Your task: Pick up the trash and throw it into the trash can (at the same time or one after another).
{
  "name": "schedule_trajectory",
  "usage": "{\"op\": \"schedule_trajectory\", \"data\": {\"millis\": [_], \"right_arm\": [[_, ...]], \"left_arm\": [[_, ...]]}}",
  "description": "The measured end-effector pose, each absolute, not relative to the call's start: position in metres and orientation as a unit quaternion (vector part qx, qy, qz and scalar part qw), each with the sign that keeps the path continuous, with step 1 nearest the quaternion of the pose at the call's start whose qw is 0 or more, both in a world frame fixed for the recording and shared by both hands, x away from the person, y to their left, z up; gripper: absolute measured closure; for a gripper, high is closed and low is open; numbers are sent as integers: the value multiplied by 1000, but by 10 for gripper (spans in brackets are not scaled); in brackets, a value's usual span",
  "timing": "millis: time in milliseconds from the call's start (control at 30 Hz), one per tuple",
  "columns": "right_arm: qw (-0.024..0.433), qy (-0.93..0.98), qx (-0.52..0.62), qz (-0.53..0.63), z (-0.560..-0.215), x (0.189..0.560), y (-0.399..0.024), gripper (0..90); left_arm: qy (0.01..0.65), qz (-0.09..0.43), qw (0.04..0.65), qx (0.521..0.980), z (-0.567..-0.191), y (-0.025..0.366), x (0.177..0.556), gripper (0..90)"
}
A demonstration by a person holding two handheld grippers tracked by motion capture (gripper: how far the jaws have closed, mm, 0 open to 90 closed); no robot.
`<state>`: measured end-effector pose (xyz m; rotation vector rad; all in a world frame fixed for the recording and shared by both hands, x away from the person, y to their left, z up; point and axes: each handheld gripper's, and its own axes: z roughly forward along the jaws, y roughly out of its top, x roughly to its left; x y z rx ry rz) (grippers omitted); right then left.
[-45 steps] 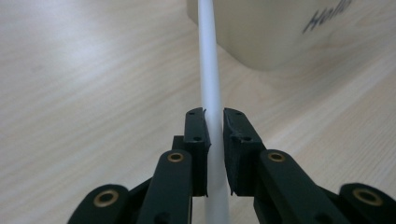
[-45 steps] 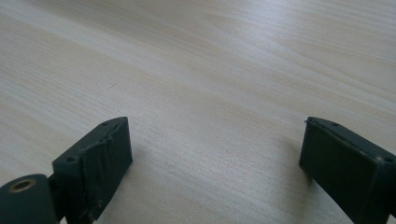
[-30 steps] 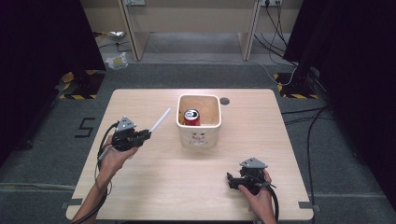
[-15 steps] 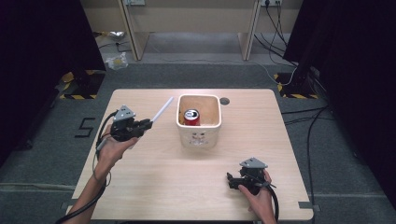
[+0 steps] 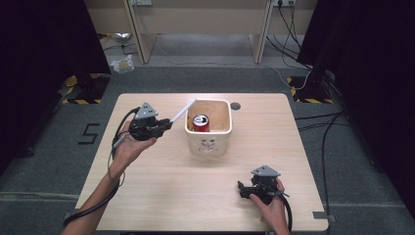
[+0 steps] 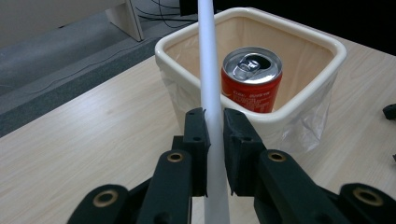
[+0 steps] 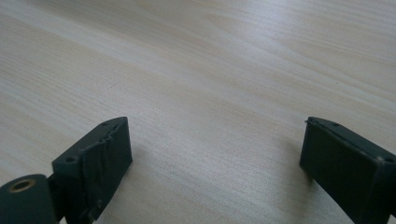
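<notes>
A long white straw is clamped between the jaws of my left gripper, which is shut on it and held above the table's left part. The straw slants up toward the cream bin, its tip at the bin's left rim. Inside the bin stands a red soda can with an opened top. My right gripper rests low on the wooden table near the front right, its jaws wide open with bare wood between them.
A clear plastic liner hangs around the bin's outside. A round cable hole lies in the table behind the bin. Desk legs, cables and a crumpled bag sit on the grey floor beyond the table.
My left gripper has risen and moved toward the bin with the straw, so the straw's tip now reaches the bin's left rim. The right gripper has stayed in place.
</notes>
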<state>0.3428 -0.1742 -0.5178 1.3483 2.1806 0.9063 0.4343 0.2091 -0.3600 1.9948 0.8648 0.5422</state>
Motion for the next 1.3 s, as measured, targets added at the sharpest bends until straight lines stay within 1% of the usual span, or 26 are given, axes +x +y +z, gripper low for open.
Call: {"op": "schedule_trajectory", "data": {"millis": [433, 800, 967, 1033, 1300], "right_arm": [[209, 784, 485, 327, -518, 343, -174, 90], [208, 785, 484, 327, -518, 343, -174, 91], [208, 785, 483, 327, -518, 343, -174, 91], [208, 785, 483, 327, -518, 343, -174, 91], [209, 786, 482, 327, -518, 343, -174, 91]], "left_arm": [[328, 201, 434, 815, -350, 183, 446, 797], [307, 193, 436, 824, -338, 146, 457, 797], [307, 182, 443, 822, -335, 131, 465, 797], [308, 167, 451, 821, -336, 126, 469, 798], [317, 168, 454, 816, -334, 111, 480, 798]]}}
